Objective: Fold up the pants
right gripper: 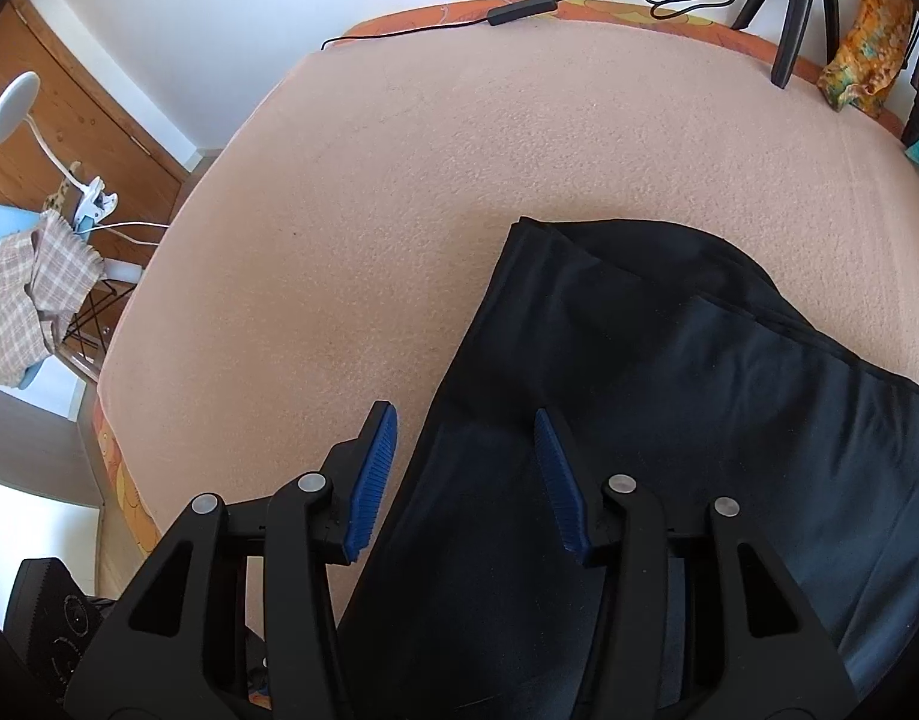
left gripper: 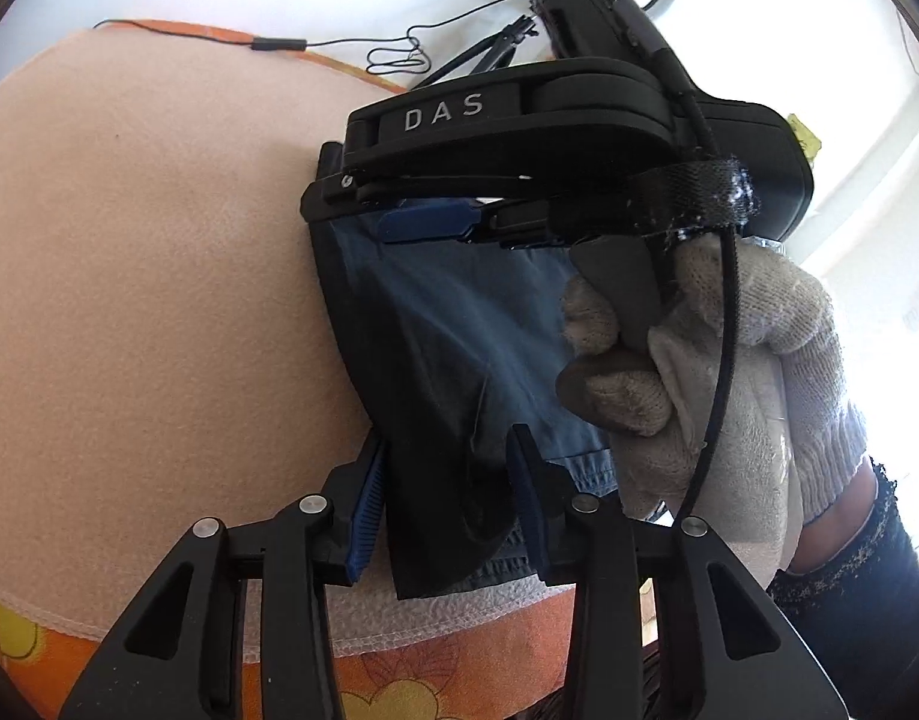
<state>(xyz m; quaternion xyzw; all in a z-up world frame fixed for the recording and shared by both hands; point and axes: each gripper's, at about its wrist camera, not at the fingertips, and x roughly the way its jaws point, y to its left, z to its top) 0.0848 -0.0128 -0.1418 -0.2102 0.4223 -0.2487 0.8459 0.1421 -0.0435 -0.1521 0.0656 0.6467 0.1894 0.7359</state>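
Dark navy pants (right gripper: 669, 396) lie on a peach fleece blanket (right gripper: 399, 192) spread over a surface with an orange floral cover (left gripper: 399, 684); whether it is a bed or a tabletop cannot be told. The garment sits toward the near edge, part of it doubled over itself, with a folded corner pointing toward the far edge.

From the left wrist camera, the left tool (left gripper: 447, 504) reaches over the near edge, its blue-padded jaws standing on either side of a bunched fold of the dark cloth. The cloth fills the gap, though whether the pads press it cannot be told. Only this view shows the right tool (left gripper: 429, 222) from outside: black, marked "DAS", tipped over the pants' far part and held by a hand in a white knit glove (left gripper: 699, 372) with a dark sleeve behind. Its blue pads lie close to the cloth, but a grip cannot be made out here.

The right wrist camera settles more. The right tool (right gripper: 465, 468) hangs over the pants' left border with jaws apart, one pad over bare blanket, the other over the fabric, nothing pinched between them. This view alone takes in the room: a white clip lamp (right gripper: 15, 108), a checked cloth (right gripper: 33, 288) on a blue chair, a black cable (right gripper: 519, 9) and tripod legs (right gripper: 801, 6) along the far edge.
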